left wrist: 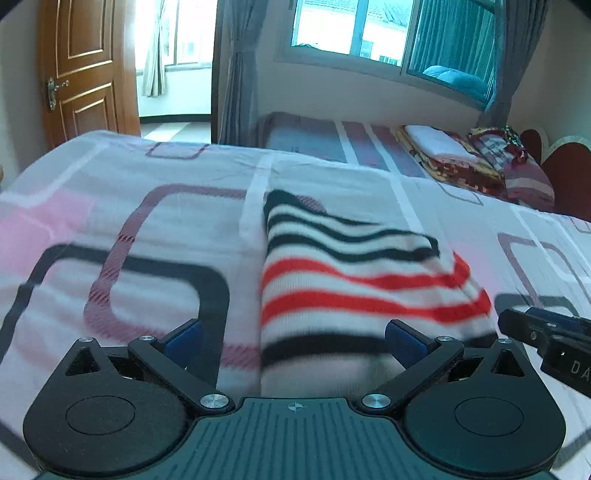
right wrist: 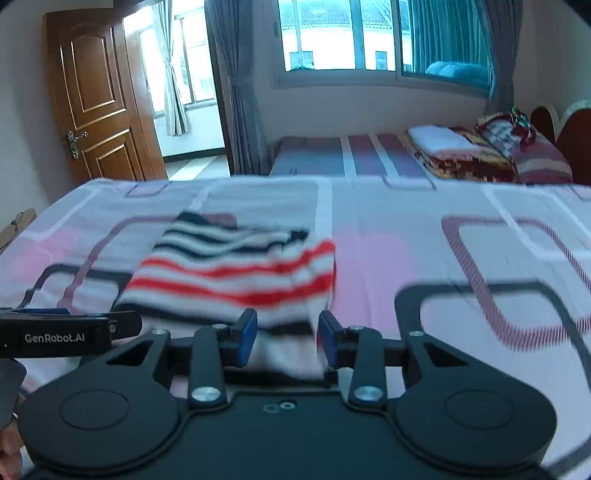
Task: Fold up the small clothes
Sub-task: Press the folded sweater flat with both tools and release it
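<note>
The left tongs [left wrist: 293, 338] gape wide, blue pads well apart, the near edge of the striped garment [left wrist: 354, 280] lying between them but untouched. The right tongs [right wrist: 286, 338] stand narrower – the garment's near hem sits between their pads, though blur hides whether they press it. The garment, folded, in black, red and white stripes, lies on the patterned bedsheet [left wrist: 129, 221]. Beyond – a second bed [right wrist: 332, 155] with folded blankets [right wrist: 454, 155], a window [right wrist: 332, 33], and a wooden door [right wrist: 96, 96].
</note>
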A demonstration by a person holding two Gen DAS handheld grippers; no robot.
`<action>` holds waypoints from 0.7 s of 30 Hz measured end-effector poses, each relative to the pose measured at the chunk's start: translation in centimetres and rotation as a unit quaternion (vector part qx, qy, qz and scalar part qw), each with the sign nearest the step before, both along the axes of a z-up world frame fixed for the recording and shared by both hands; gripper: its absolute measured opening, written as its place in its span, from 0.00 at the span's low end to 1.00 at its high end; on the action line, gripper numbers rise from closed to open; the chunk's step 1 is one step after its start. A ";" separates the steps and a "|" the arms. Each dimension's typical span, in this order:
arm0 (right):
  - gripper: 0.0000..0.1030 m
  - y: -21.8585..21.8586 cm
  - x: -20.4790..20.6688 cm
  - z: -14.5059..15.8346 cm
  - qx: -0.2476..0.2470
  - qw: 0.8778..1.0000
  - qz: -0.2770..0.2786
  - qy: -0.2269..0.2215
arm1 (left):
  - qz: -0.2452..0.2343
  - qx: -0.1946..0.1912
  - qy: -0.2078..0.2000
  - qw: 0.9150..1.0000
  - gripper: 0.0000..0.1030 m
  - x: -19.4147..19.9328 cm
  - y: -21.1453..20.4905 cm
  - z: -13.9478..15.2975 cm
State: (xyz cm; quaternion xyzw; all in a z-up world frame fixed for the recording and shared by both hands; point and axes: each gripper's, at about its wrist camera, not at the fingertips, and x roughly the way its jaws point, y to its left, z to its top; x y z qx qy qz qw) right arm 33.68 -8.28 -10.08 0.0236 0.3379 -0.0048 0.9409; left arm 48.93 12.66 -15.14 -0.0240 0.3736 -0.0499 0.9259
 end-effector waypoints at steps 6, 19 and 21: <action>0.33 0.1 4.0 -1.3 -0.002 1.000 -0.003 0.007 | 0.003 0.001 0.038 0.999 1.00 3.8 -1.0 -2.5; 0.66 -0.1 2.8 -2.0 0.013 1.000 -0.004 0.018 | 0.014 -0.012 0.071 0.997 1.00 1.5 -0.4 -2.3; 0.68 -0.2 0.9 -1.0 0.023 1.000 -0.003 0.010 | 0.017 -0.008 0.073 0.997 1.00 0.3 -0.3 -1.9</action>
